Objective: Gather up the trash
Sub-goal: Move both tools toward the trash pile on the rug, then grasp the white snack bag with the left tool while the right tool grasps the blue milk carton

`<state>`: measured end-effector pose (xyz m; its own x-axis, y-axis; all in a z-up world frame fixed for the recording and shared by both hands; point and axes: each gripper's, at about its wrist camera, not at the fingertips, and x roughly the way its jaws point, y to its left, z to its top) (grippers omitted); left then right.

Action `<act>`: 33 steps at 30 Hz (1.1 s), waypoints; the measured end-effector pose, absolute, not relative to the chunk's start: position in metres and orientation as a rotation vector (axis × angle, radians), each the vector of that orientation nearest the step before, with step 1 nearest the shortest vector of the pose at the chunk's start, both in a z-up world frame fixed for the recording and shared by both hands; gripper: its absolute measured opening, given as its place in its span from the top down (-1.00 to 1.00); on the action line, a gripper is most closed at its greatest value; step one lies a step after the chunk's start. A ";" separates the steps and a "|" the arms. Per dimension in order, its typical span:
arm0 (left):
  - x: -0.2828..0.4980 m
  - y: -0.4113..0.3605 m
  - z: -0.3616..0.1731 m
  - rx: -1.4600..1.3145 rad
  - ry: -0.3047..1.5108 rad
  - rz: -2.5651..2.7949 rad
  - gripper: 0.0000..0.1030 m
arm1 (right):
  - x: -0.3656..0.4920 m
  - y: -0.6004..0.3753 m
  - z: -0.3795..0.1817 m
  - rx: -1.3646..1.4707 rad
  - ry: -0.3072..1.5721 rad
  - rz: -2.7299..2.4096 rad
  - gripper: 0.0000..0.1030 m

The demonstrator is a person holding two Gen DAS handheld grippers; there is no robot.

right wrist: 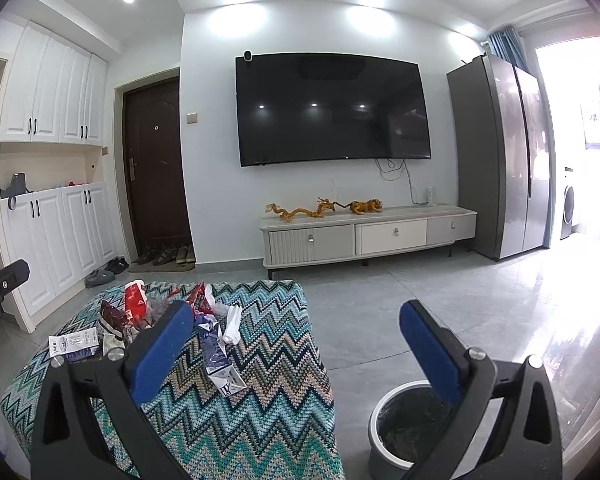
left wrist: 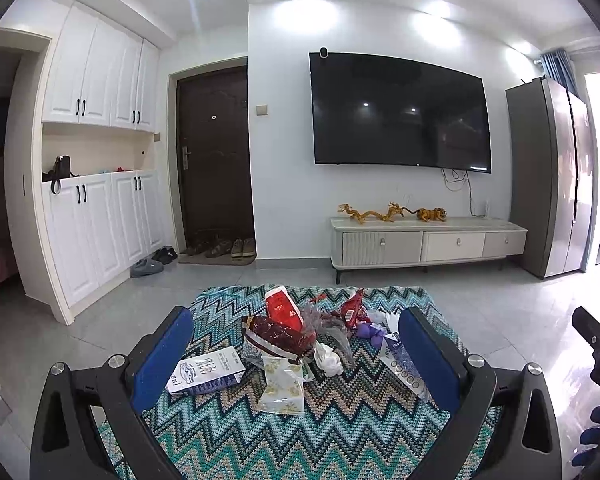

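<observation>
Over the zigzag cloth (left wrist: 300,432), both hand-held grippers gape empty.

A low surface covered in a teal, white and tan zigzag-knit cloth (left wrist: 340,432) carries a loose heap of litter: a white and blue carton lying flat (left wrist: 206,370), a dark red foil bag (left wrist: 278,334), a red and white packet (left wrist: 282,306), a crumpled white tissue (left wrist: 328,358) and a pale gold-printed pouch (left wrist: 282,386). A flattened blue and white carton (right wrist: 220,364) lies apart from them. On the grey tiled floor (right wrist: 380,312) beside the surface stands 1 round grey bin with a white rim (right wrist: 404,428).
</observation>
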<state>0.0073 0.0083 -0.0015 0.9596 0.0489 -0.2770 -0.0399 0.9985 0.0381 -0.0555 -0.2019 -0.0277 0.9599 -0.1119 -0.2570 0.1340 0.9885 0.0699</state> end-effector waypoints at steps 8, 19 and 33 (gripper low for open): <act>0.033 0.010 -0.014 0.041 0.340 0.048 -1.00 | -0.032 -0.198 -0.043 0.083 0.320 -0.094 -1.00; 0.074 0.011 -0.013 0.045 0.379 0.031 -1.00 | -0.004 -0.204 -0.045 0.068 0.373 -0.112 -1.00; 0.135 0.029 -0.053 0.040 0.564 0.021 -1.00 | 0.065 -0.182 -0.063 0.030 0.547 0.041 -1.00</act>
